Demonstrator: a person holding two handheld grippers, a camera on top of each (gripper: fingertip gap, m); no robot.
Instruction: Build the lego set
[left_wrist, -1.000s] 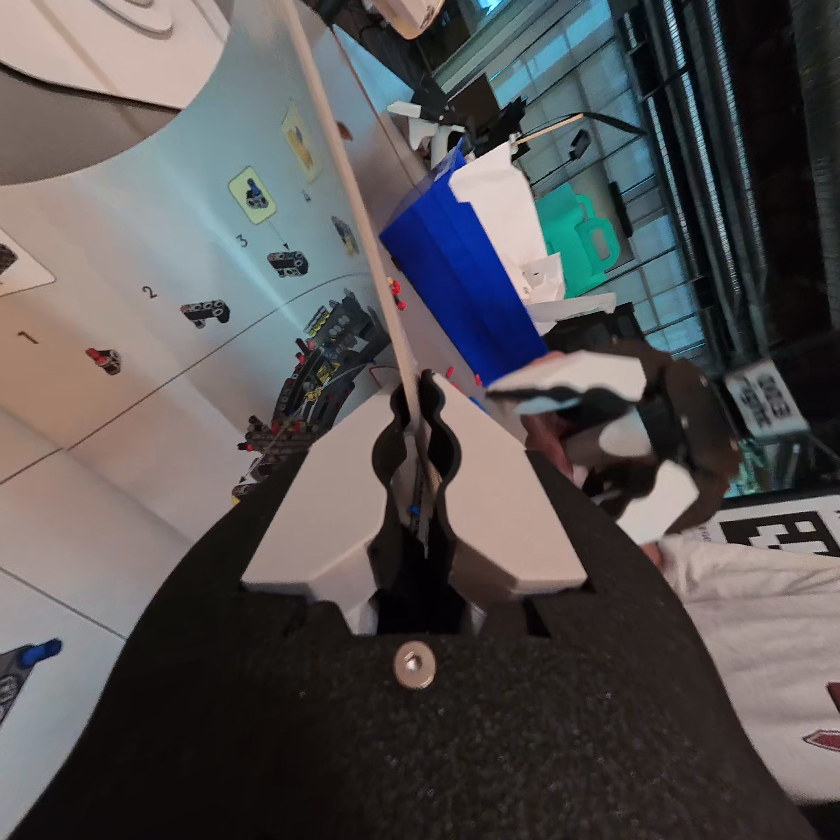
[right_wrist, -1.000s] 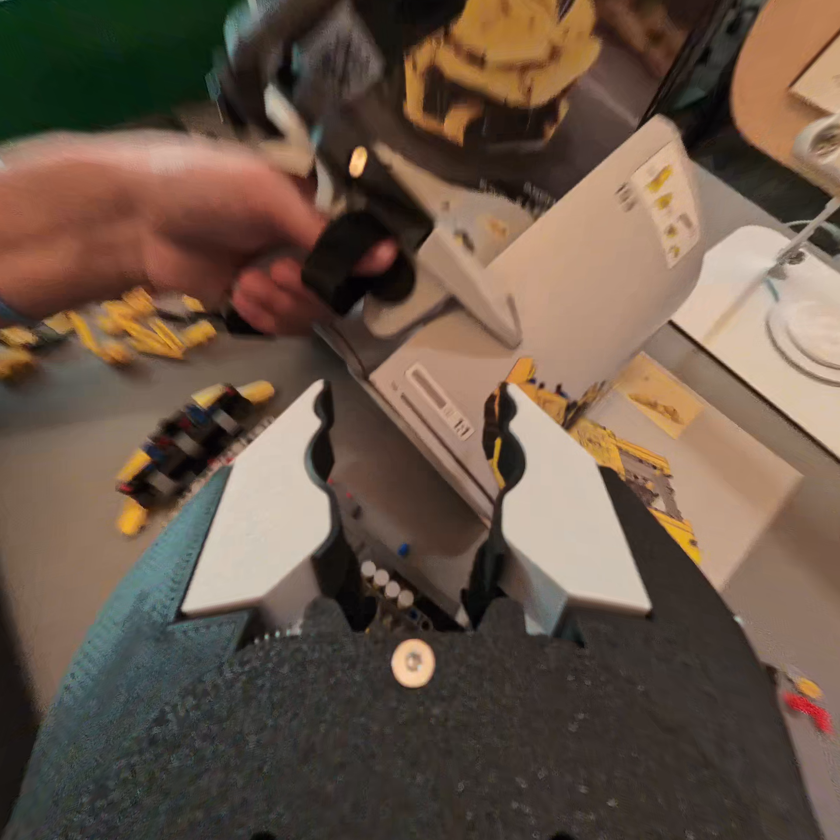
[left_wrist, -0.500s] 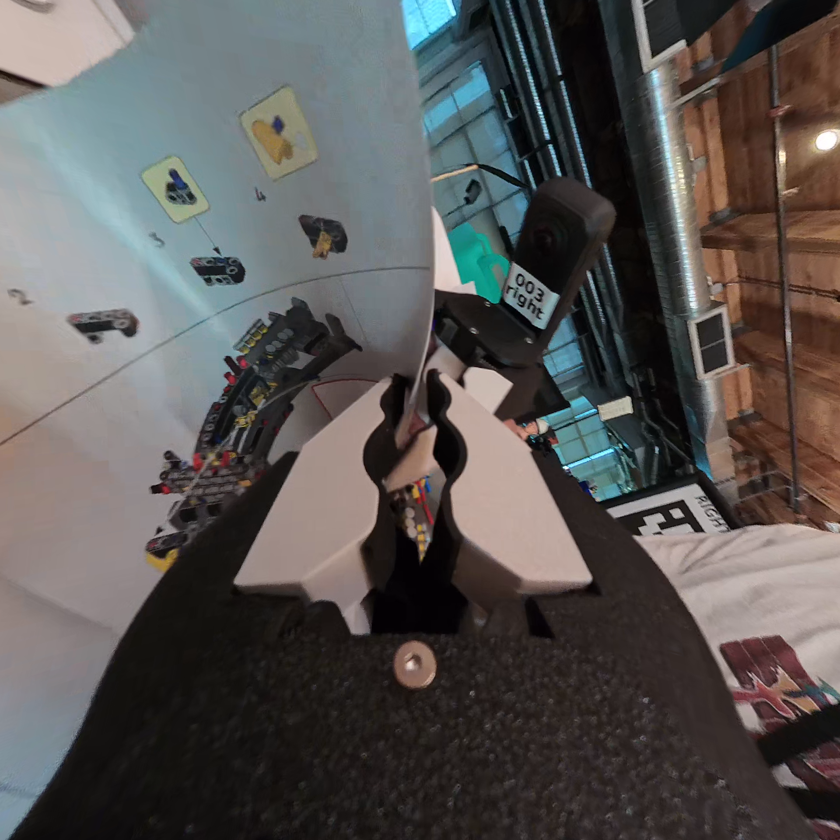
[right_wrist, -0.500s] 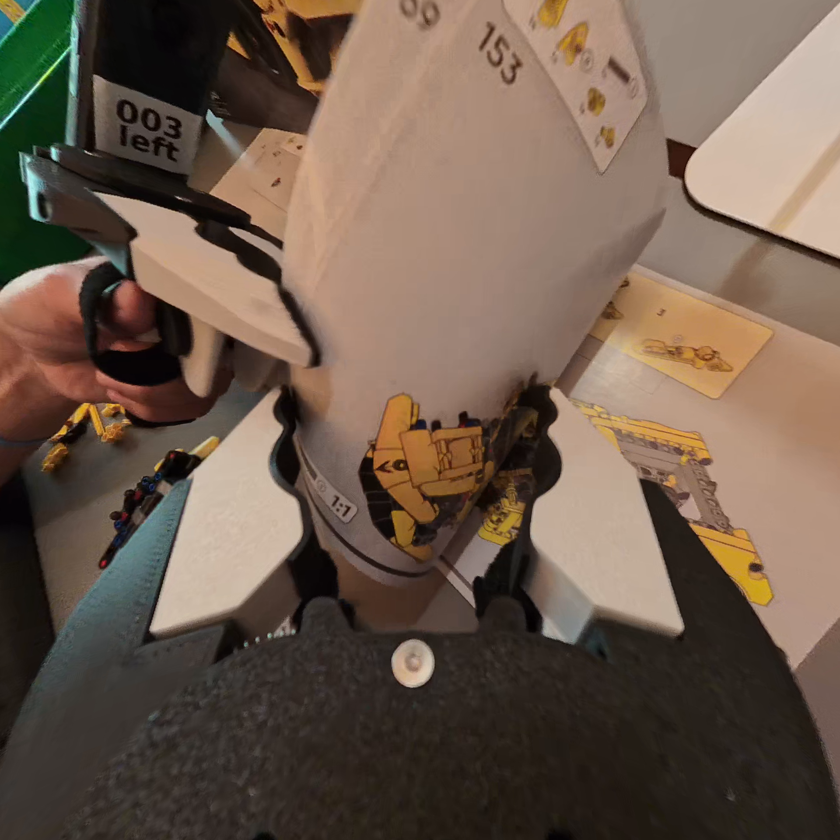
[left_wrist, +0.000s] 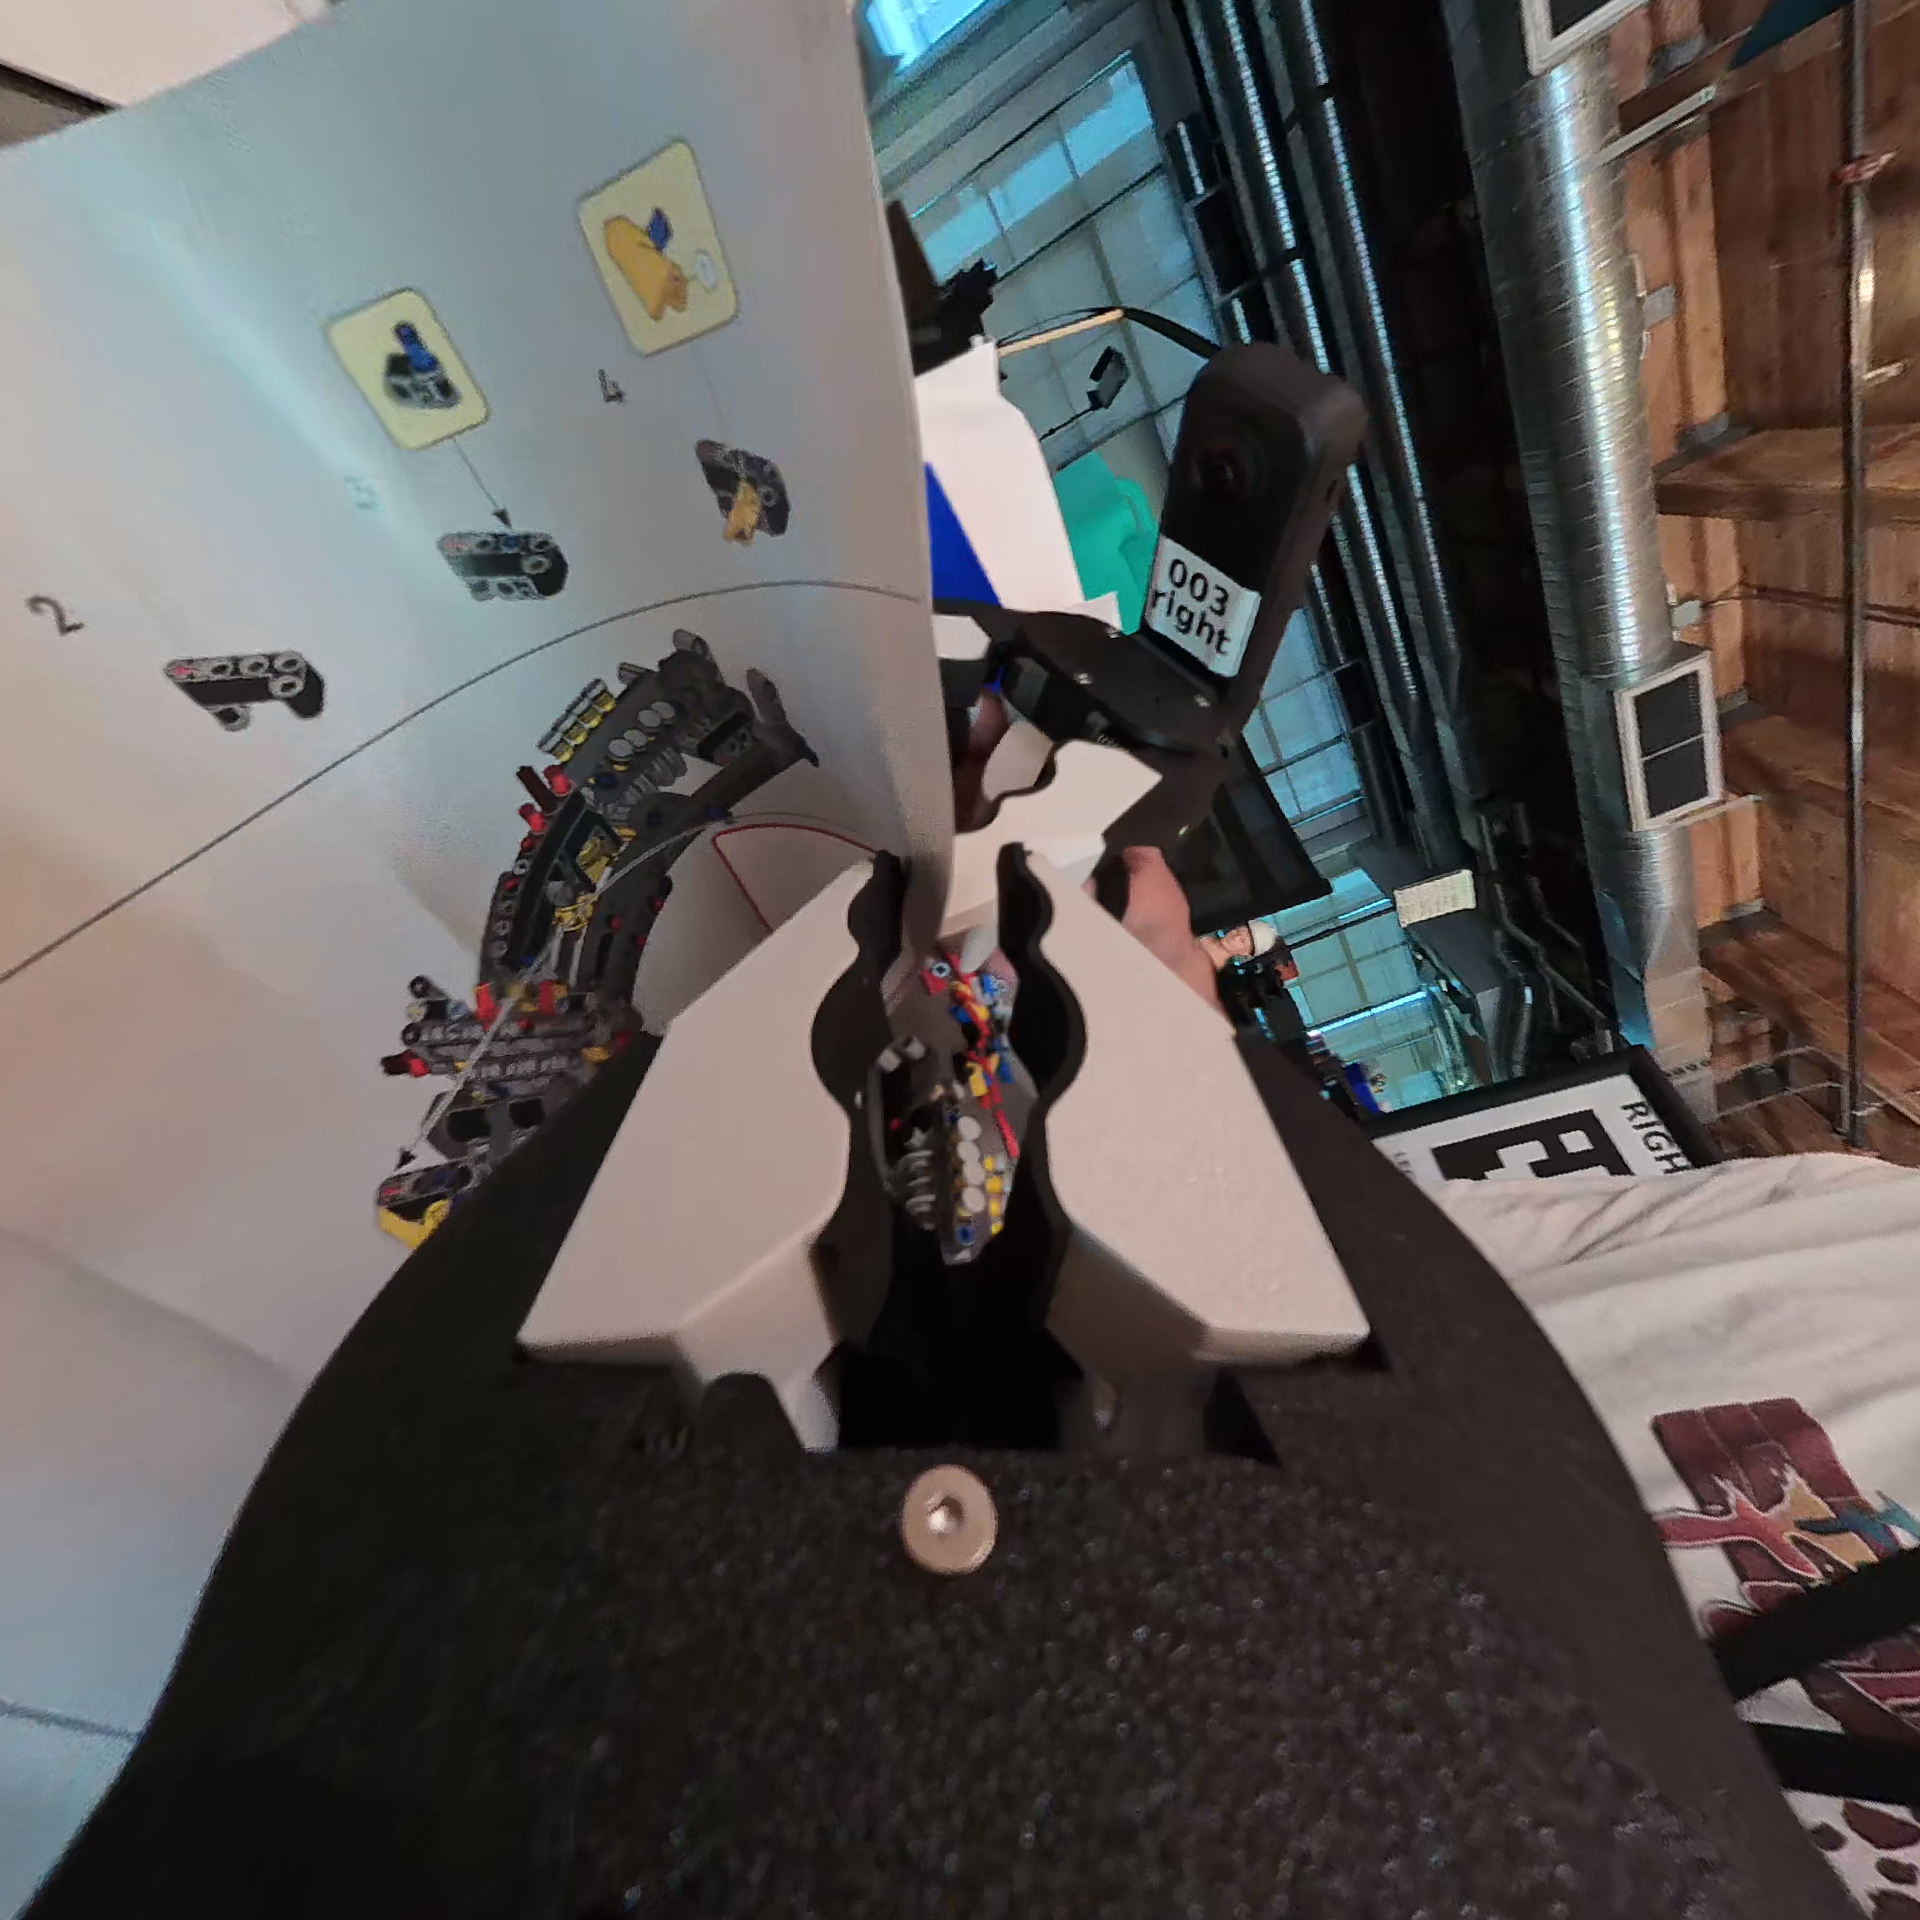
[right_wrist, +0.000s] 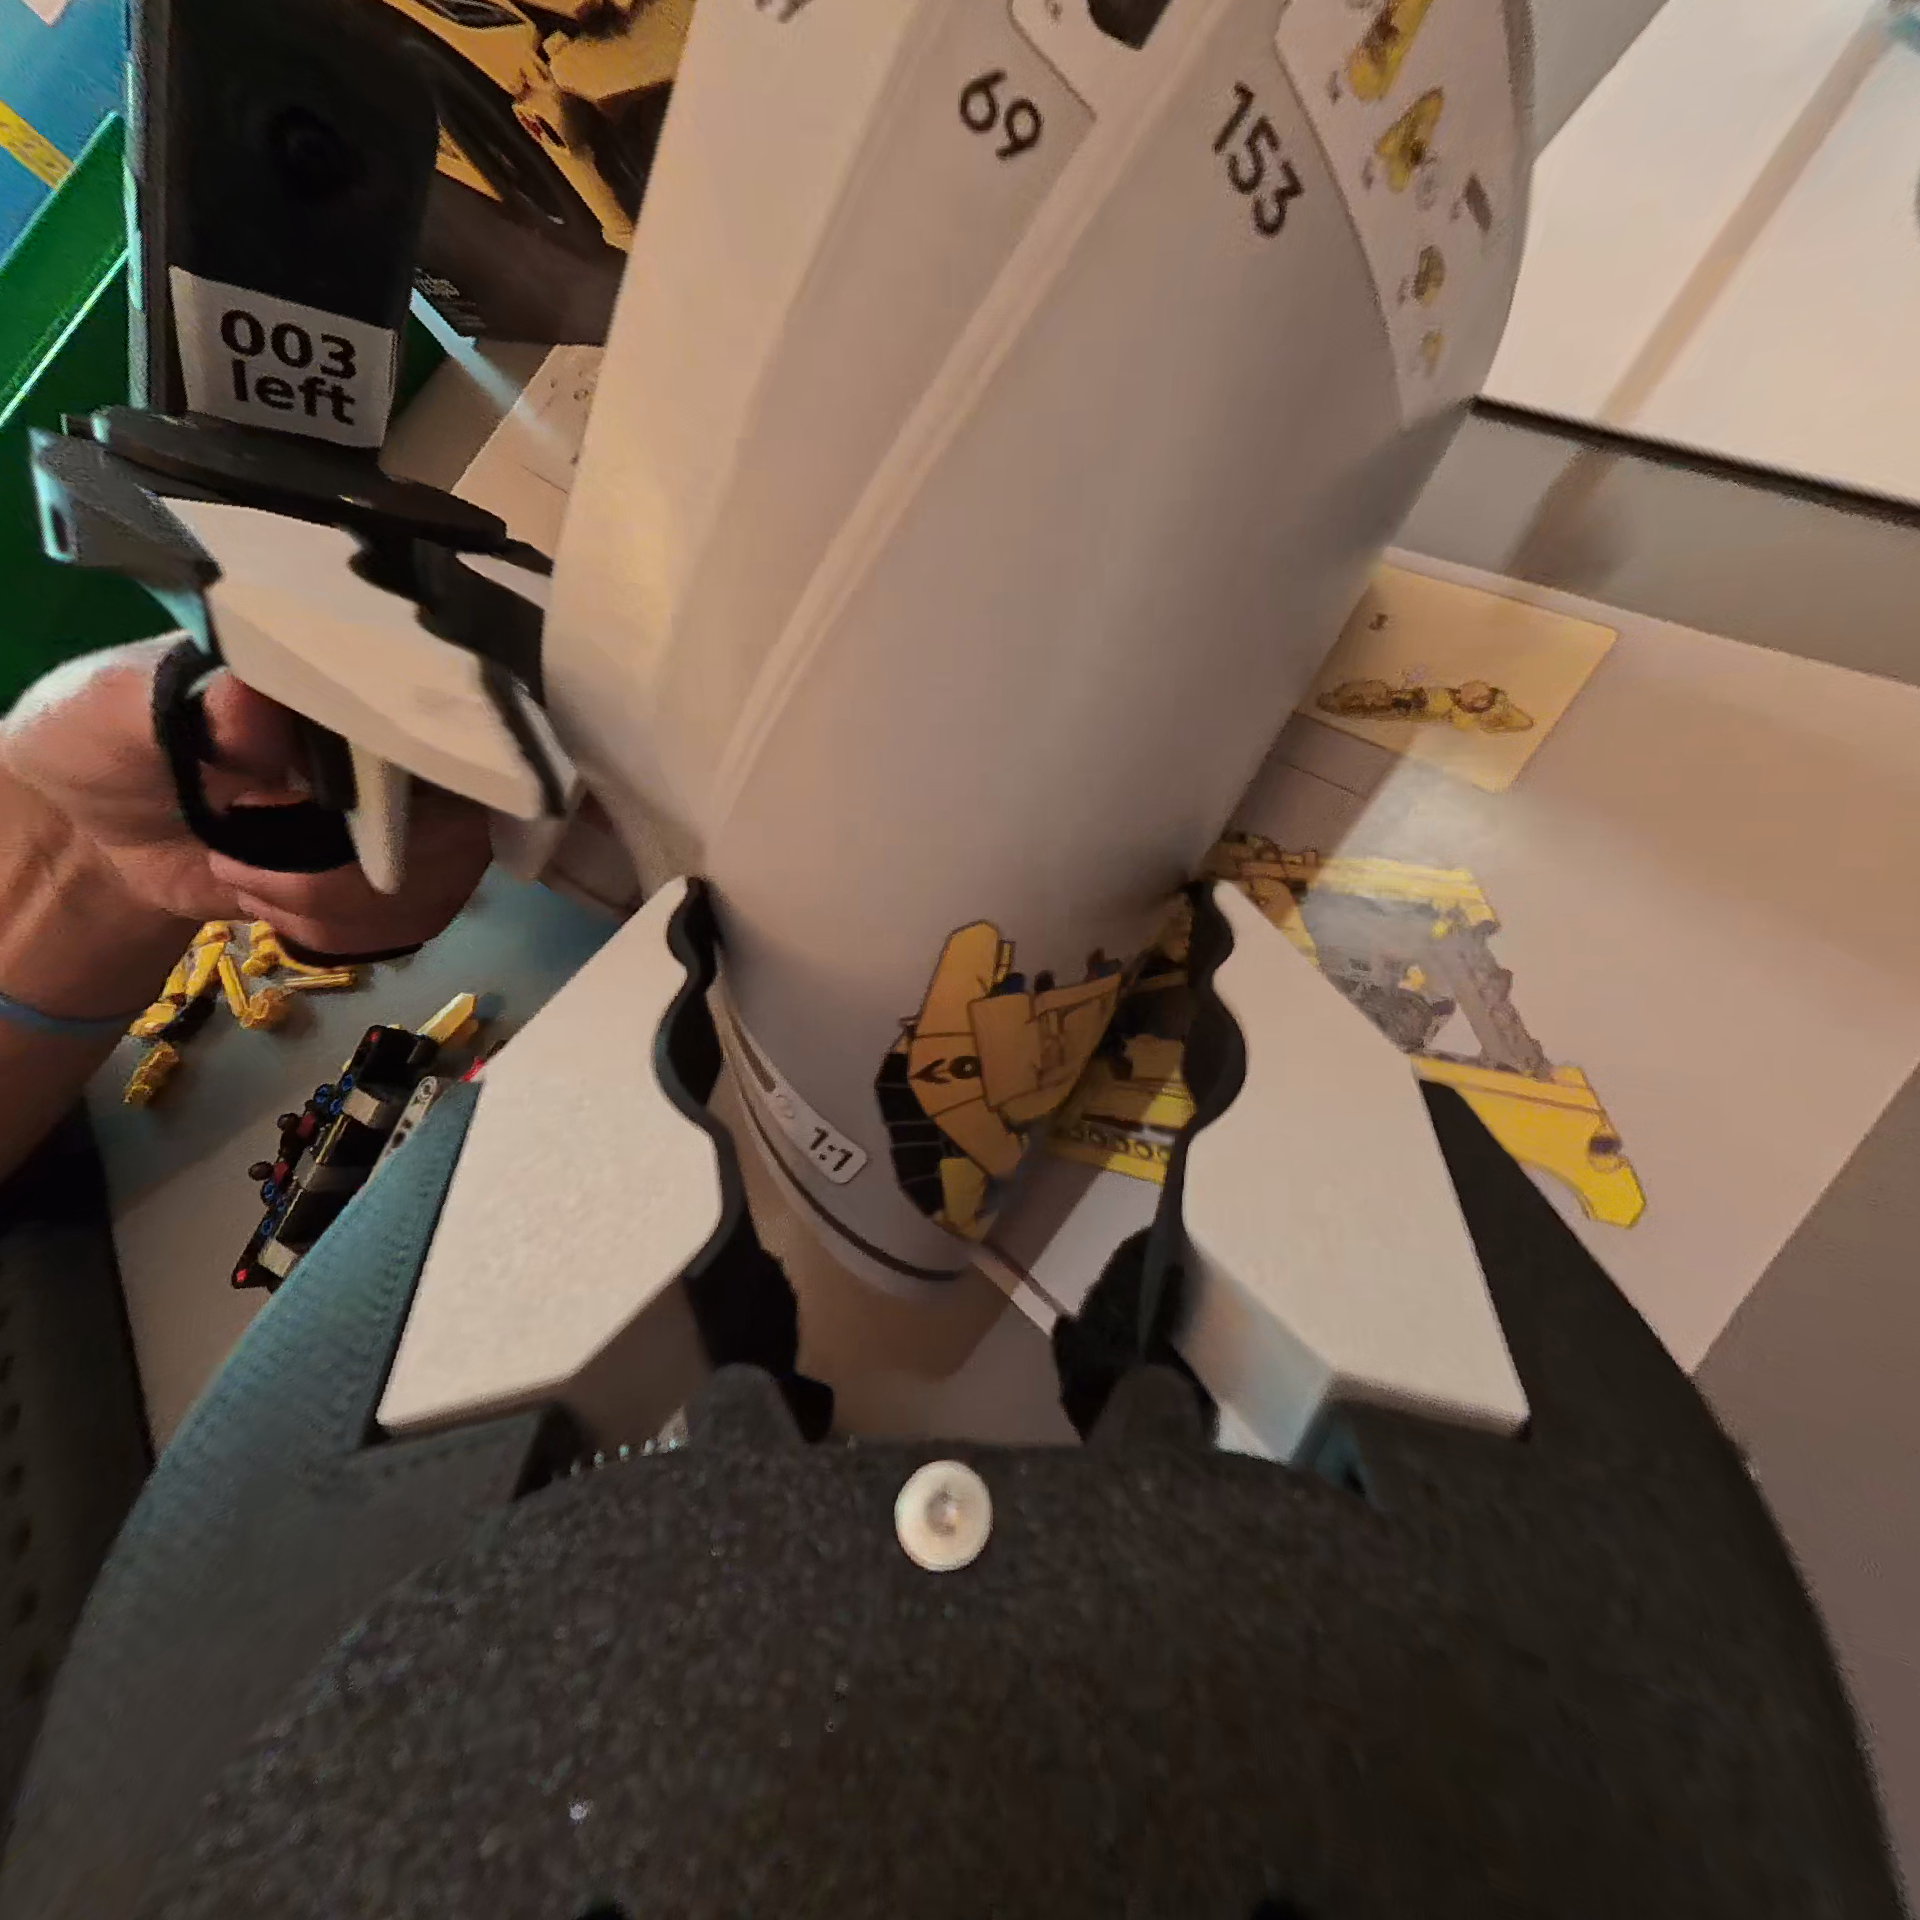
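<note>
The instruction booklet (right_wrist: 935, 623) is lifted off the desk (right_wrist: 1714, 831) with its pages bowed into a curve, printed build steps and a yellow digger showing on them. In the left wrist view the same booklet (left_wrist: 416, 520) fills the left side, and its free page edge runs down into the gap of the left gripper (left_wrist: 940, 883). Those fingers (left_wrist: 717, 1122) stand a little apart; the page edge lies against the inner face of the left one, and whether they actually pinch it cannot be told. The right gripper (right_wrist: 951, 914) has its fingers (right_wrist: 561, 1195) wide apart, with the curled lower part of the booklet sitting between them and no clamping visible.

Just left of the booklet in the right wrist view, the left gripper comes in sideways, a hand (right_wrist: 94, 831) around its handle and its tips at the page edge. Below that hand, left of the booklet, a black partly built lego assembly (right_wrist: 343, 1132) lies on the desk, with loose yellow lego pieces (right_wrist: 208, 987) beyond it. To the right of the booklet, an open spread (right_wrist: 1455, 987) with a yellow machine printed on it lies flat on the desk. In the left wrist view, a blue box (left_wrist: 951, 540) shows just past the booklet's edge.
</note>
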